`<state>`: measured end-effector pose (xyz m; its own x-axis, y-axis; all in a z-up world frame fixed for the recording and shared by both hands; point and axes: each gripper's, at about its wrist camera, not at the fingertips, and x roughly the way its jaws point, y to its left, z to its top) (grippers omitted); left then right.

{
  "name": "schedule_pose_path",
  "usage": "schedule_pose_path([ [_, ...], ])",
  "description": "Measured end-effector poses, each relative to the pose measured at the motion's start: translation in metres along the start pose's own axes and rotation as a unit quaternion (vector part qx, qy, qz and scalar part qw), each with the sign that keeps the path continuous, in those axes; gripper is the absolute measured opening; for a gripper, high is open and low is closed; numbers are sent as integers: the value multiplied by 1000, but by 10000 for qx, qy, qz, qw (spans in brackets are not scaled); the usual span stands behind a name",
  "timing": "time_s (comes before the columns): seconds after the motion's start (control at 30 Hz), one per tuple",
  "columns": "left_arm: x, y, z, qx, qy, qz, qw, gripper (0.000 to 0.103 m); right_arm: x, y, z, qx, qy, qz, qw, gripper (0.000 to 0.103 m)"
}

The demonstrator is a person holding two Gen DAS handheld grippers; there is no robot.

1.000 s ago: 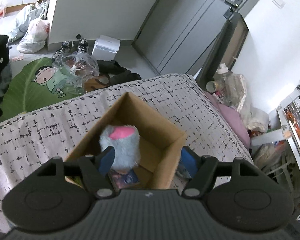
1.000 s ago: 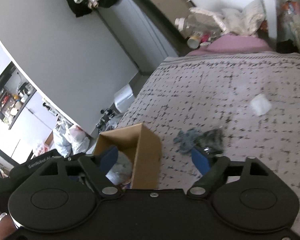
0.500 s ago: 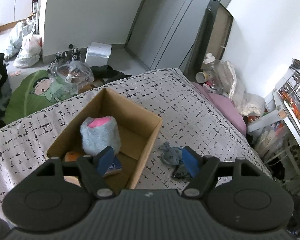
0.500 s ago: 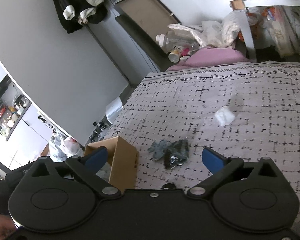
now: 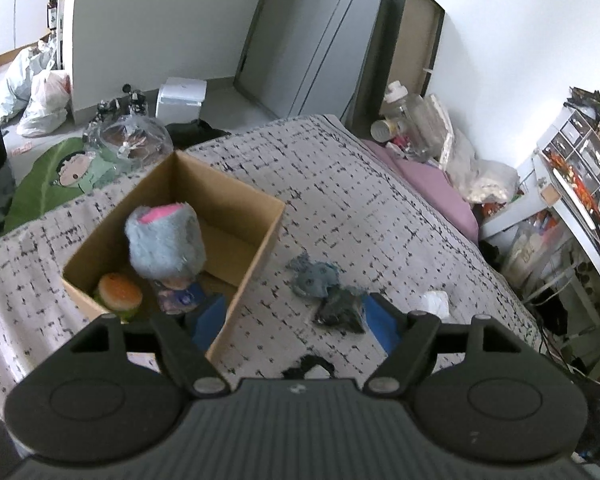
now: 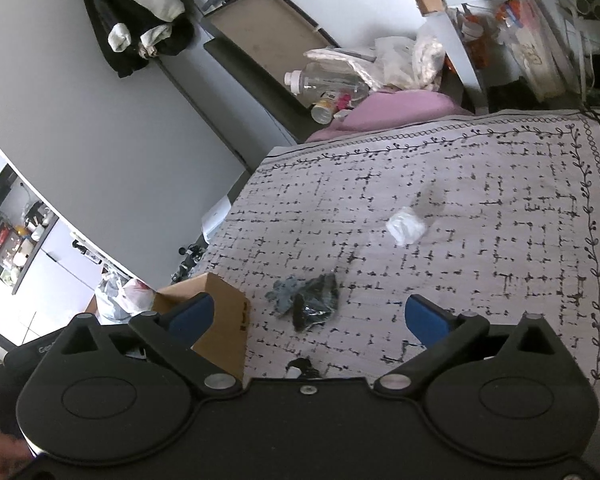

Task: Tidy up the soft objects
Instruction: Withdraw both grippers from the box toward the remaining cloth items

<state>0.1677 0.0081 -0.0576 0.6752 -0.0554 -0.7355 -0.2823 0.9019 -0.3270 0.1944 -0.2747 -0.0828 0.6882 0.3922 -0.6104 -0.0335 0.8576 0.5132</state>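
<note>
Left wrist view shows my left gripper [image 5: 296, 318] backed off, jaws released, leaving the fluffy grey-and-pink plush [image 5: 165, 242] in the brown cardboard box [image 5: 260, 236] at centre left, so I judge the crumpled blue-grey cloth [image 5: 314, 278] is next.

Patterned bed [image 5: 340, 200] (box [image 5: 236, 204], fabric scraps [image 5: 324, 292])

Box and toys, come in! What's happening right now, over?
Both grippers, left and right, open and empty. Fluffy grey toy in cardboard box. Crumpled blue-grey cloth and white wad on bed. Nothing in the way.
</note>
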Motion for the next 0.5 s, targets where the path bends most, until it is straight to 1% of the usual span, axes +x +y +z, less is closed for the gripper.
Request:
schedule_pose_path([
  [0.2,11,-12,-13,99,184,-34,9998,75,-1,-16,-3,19,84,-51,9999,103],
  [0.5,27,-28,-31,164,405,-17,9990,75,-6,-37,-4,63,66,-135,9999,103],
])
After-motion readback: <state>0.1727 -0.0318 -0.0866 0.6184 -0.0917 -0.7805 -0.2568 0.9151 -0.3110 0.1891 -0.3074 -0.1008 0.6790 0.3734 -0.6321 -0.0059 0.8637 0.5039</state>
